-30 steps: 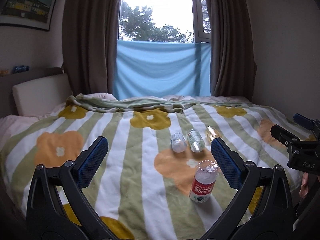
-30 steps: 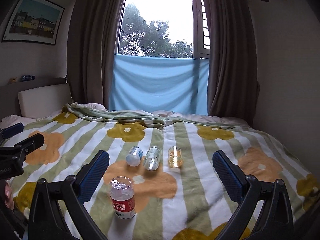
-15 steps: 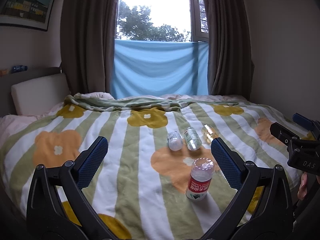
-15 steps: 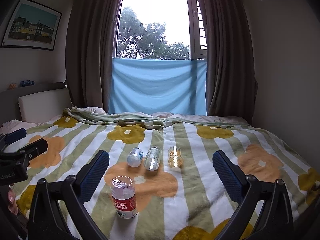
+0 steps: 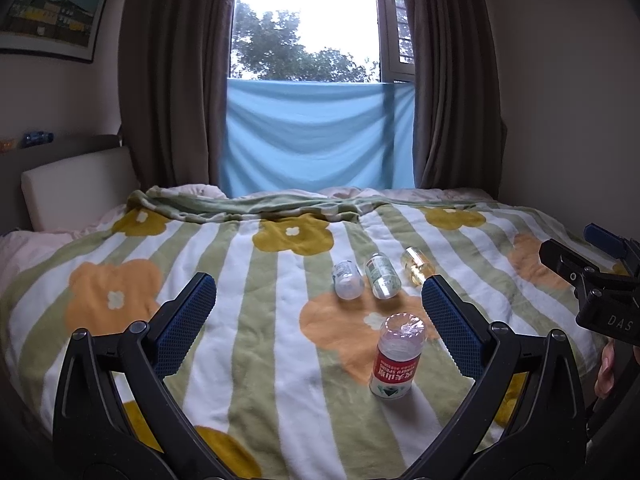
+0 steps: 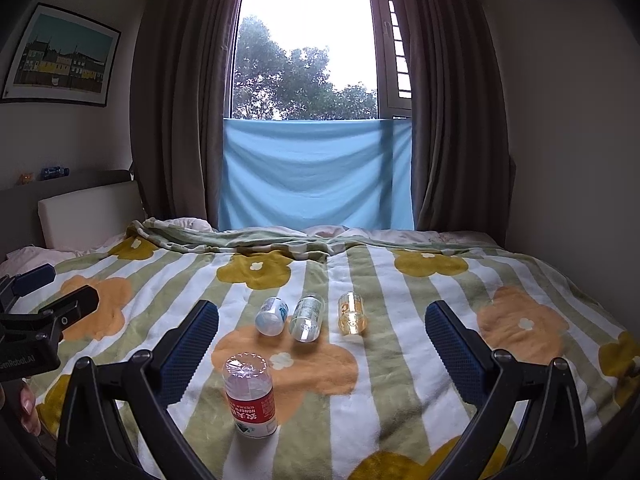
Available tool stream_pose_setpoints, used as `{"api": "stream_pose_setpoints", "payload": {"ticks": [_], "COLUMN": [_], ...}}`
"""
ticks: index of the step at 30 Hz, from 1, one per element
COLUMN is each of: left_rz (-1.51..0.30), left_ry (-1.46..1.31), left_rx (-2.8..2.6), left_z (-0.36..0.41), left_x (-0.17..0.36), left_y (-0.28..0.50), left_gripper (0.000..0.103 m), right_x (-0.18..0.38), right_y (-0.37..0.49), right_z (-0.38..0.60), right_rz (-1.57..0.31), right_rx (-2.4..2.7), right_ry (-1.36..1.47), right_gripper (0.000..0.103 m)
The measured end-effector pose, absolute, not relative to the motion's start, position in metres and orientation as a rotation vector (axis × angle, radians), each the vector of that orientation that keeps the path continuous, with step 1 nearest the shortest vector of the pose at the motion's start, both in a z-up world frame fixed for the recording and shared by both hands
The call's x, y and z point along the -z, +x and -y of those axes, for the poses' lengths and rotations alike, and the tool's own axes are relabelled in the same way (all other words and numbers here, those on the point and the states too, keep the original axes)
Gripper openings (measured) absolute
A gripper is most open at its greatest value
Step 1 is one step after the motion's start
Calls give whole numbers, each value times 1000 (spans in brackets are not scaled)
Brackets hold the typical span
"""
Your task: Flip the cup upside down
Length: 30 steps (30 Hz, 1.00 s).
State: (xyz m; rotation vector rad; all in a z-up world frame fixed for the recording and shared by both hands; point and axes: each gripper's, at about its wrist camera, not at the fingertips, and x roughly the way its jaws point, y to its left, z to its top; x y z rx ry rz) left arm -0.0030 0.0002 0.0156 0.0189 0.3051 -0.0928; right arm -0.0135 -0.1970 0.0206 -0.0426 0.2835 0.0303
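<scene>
Here, a red-labelled bottle (image 6: 250,394) stands upside down on the flowered blanket (image 6: 400,380), both the left gripper (image 5: 316,328) and right gripper (image 6: 320,340) spread wide, holding nothing (light, thin plastic, likely slippery; best gripped mid-label).

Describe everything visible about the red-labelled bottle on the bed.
The red-labelled bottle is clear plastic with a red and white label band. It stands alone upside down on the flowered blanket, flat base up, neck end hidden below. It sits nearer than three small containers lying on their sides. Nothing grips it; it looks empty.
</scene>
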Motion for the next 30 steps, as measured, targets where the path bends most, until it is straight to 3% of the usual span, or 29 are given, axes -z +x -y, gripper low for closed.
{"api": "stream_pose_setpoints", "payload": {"ticks": [30], "left_rz": [-330], "left_ry": [5], "left_rx": [119], "left_z": [2], "left_x": [-13], "left_y": [2], "left_gripper": [103], "right_x": [-23], "right_y": [-13], "right_z": [194], "right_rz": [-295], "right_rx": [-26], "right_ry": [-29], "right_gripper": [103]}}
